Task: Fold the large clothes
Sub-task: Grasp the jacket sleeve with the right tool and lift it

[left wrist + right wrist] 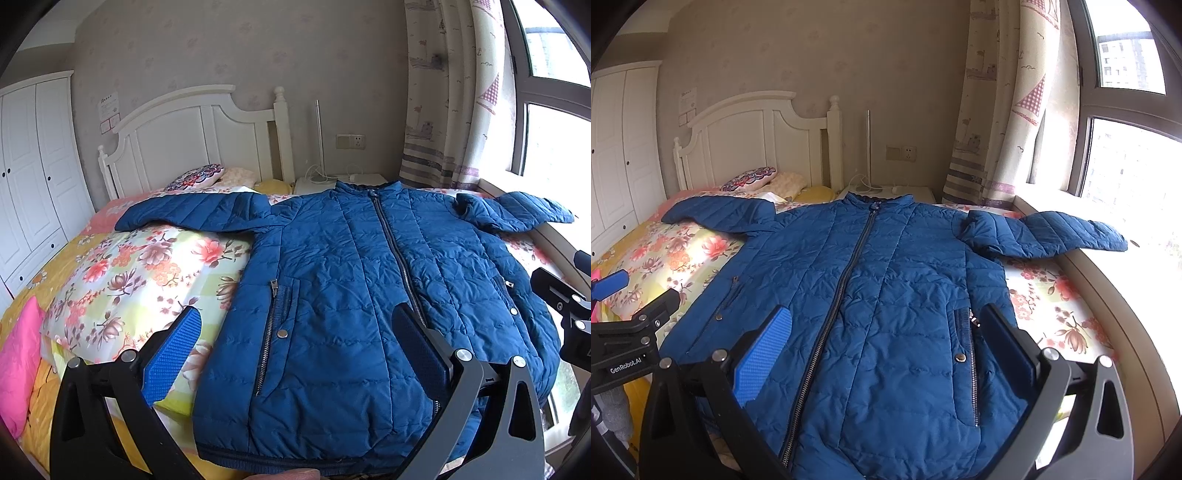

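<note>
A blue quilted jacket (340, 280) lies face up and zipped on the floral bedspread (140, 273), collar toward the headboard, both sleeves spread out sideways. My left gripper (299, 325) hovers open above the jacket's lower left half, nothing between its blue pads. In the right wrist view the jacket (879, 295) fills the middle, and my right gripper (886, 325) hangs open over its lower right half near the pocket zipper (973, 354). The right sleeve (1045, 236) reaches onto the window ledge. Each gripper shows at the edge of the other's view.
A white headboard (192, 136) and pillows (199, 177) stand at the far end. A nightstand (343, 181) with a lamp sits beside the bed. A curtain (450, 92) and window ledge (1108, 280) run along the right. A white wardrobe (33, 177) is left, a pink cushion (18, 362) near.
</note>
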Demonstrator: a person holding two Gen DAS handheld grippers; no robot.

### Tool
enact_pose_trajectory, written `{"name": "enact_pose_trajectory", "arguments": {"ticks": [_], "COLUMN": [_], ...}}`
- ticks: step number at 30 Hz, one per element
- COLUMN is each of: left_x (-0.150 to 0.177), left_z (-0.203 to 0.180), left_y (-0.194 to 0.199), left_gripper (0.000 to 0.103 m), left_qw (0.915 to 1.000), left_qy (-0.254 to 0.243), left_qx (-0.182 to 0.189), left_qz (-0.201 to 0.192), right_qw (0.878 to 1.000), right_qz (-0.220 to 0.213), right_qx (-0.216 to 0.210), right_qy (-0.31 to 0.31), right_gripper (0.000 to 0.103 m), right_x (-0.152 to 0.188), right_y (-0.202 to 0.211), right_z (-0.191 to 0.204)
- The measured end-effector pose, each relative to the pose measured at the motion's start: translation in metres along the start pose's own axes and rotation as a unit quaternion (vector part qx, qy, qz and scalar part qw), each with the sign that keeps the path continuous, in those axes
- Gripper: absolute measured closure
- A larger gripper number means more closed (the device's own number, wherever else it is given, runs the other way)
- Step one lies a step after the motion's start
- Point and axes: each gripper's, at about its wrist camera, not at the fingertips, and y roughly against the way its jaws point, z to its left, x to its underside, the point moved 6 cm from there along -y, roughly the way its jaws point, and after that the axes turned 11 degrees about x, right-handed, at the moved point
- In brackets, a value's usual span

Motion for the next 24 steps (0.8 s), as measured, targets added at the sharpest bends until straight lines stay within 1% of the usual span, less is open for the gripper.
{"name": "enact_pose_trajectory", "arguments": {"ticks": [4,5,7,9,10,13,14,16,18,19,21,24], "left_x": [0.001,0.001,0.001,0.002,0.002,-0.008,-0.013,-0.026,-0.039,-0.044,-0.05,-0.05], "left_z": [0.0,0.001,0.002,0.005,0.007,0.01,0.012,0.018,0.025,0.028,0.036,0.047], "left_y": [-0.006,-0.01,-0.025,-0.049,-0.062,-0.114,-0.132,-0.173,-0.209,-0.226,-0.26,-0.294], "left_gripper": [0.004,0.004,0.004,0.004,0.004,0.004,0.004,0.004,0.004,0.004,0.004,0.004], "left_qw": [1.0,1.0,0.9998,0.999,0.9984,0.9944,0.9928,0.9903,0.9894,0.9884,0.9866,0.9836], "left_qy": [0.0,0.0,-0.001,-0.002,-0.001,-0.006,-0.008,-0.014,-0.02,-0.022,-0.016,0.003], "left_qx": [-0.001,0.0,-0.001,-0.01,-0.008,0.017,0.019,0.01,-0.004,-0.011,-0.015,-0.015], "left_qz": [0.005,0.009,0.021,0.044,0.057,0.104,0.118,0.138,0.144,0.15,0.162,0.18], "right_qw": [1.0,1.0,1.0,0.999,0.998,0.994,0.991,0.985,0.976,0.97,0.96,0.949], "right_qz": [0.001,0.002,0.013,0.037,0.052,0.08,0.093,0.108,0.119,0.124,0.129,0.128], "right_qx": [-0.007,-0.015,-0.018,-0.013,-0.003,0.033,0.045,0.059,0.079,0.085,0.094,0.115], "right_qy": [-0.004,-0.008,-0.02,-0.035,-0.045,-0.07,-0.085,-0.123,-0.164,-0.194,-0.229,-0.266], "right_gripper": [0.002,0.002,0.002,0.002,0.002,0.002,0.002,0.002,0.002,0.002,0.004,0.005], "right_x": [0.001,0.002,0.004,0.008,0.01,0.012,0.011,0.008,0.002,-0.002,-0.011,-0.03], "right_y": [-0.009,-0.014,-0.031,-0.054,-0.069,-0.111,-0.127,-0.158,-0.192,-0.214,-0.245,-0.291], "right_z": [-0.004,-0.007,-0.018,-0.033,-0.045,-0.079,-0.094,-0.125,-0.158,-0.178,-0.204,-0.241]}}
